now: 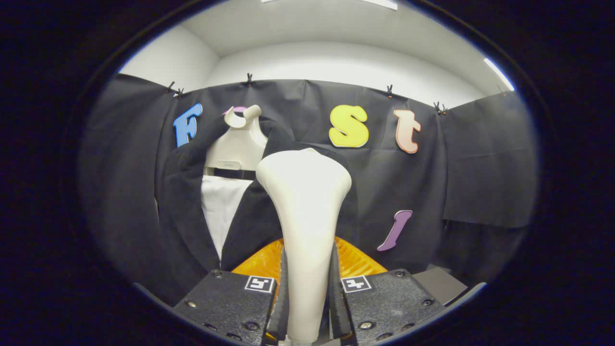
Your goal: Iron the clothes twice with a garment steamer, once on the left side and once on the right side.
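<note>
Already gripper (307,307) clenched on cream plastic garment steamer (305,202), both fingers pressing handle. Steamer head raised before right front panel of black knit jacket (185,211) hung on cream mannequin hanger (236,144). Contact unclear; judging 2 passes remain.

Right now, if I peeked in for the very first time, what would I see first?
First you would see the cream steamer, standing upright between the gripper fingers, which are shut on its handle. Just beyond it hangs a dark jacket, open at the front over a white shirt. They sit on a pale hanger stand.
</note>
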